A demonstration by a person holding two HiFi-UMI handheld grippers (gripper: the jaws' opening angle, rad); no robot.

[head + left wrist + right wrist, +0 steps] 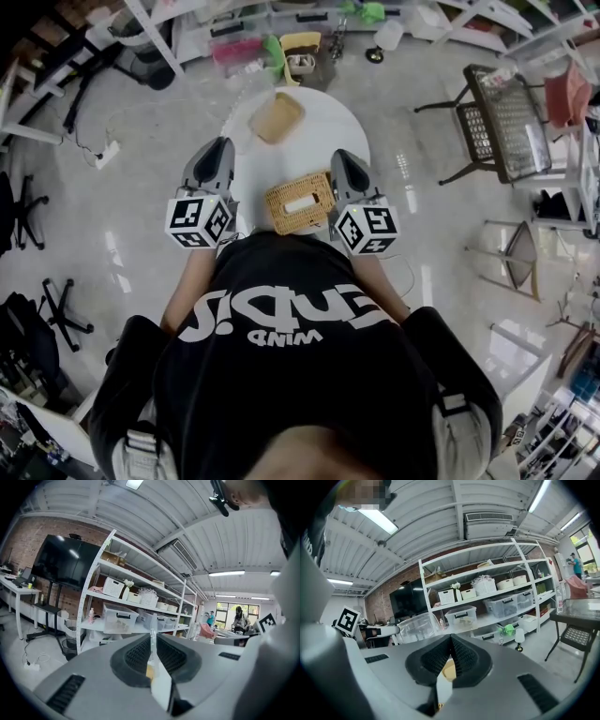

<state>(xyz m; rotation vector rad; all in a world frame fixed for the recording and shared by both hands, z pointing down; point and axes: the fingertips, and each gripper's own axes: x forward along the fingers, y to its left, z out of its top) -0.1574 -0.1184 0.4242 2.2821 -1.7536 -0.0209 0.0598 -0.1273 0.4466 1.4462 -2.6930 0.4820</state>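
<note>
Held level in front of a person in a black T-shirt, both grippers hang over the near edge of a round white table (pixel 342 122). My left gripper (pixel 221 147) is shut with nothing in it; in the left gripper view its pads (pixel 140 654) meet at the tip. On the other side my right gripper (pixel 343 159) is shut and empty too, its pads (pixel 461 656) pressed together. Between them lies a woven tissue box (pixel 300 202) with a white tissue showing, nearest the right gripper. A shallow tan tray (pixel 276 117) rests farther back on the table.
A black mesh chair (pixel 506 117) stands to the right. White shelving with storage bins (pixel 253 37) runs along the far wall. Office chair bases (pixel 56 314) and a power strip (pixel 106 150) are on the floor to the left. A dark screen (pixel 65 562) stands by the brick wall.
</note>
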